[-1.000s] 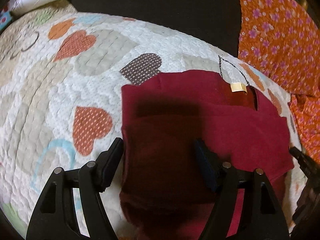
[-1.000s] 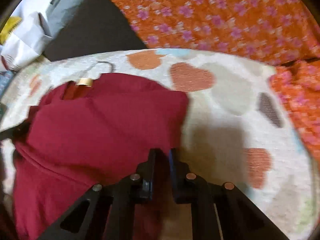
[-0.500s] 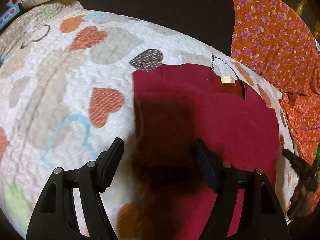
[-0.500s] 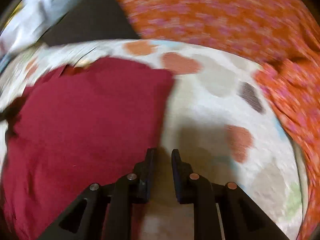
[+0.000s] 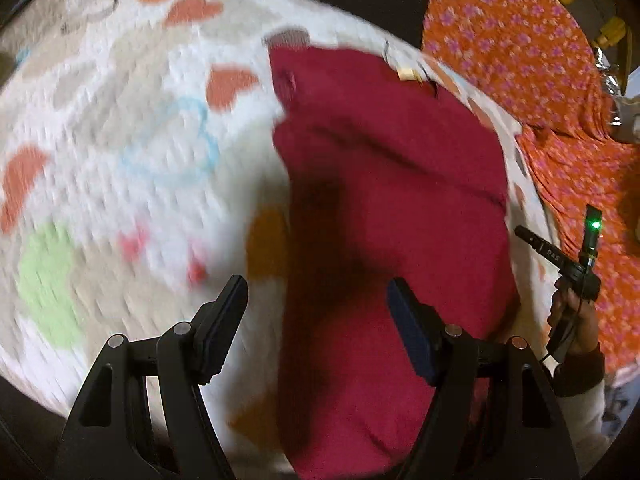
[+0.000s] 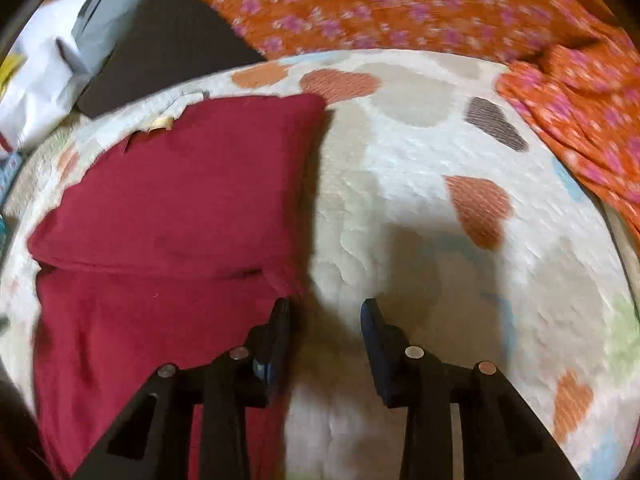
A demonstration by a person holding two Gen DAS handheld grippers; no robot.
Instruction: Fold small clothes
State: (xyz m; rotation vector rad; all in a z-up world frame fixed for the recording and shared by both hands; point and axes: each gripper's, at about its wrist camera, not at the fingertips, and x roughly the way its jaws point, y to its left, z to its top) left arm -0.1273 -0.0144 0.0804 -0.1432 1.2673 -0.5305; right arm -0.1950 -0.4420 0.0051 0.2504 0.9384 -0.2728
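Red shirt (image 5: 384,208) lies partly folded on the heart quilt (image 5: 120,152), top part doubled over with a fold edge across the middle in the right view (image 6: 160,268). Tan neck label (image 5: 407,75) shows at the far end. Left tool (image 5: 316,320) is spread wide, holding nothing, hovering over the shirt's near left edge; one finger over the quilt, the other over the cloth. Right tool (image 6: 325,336) is spread too, empty, just beside the shirt's right edge; its left finger (image 6: 276,336) is at the hem, contact unclear. Orange floral cloth (image 6: 400,4) lies beyond the quilt. Left view is motion-blurred.
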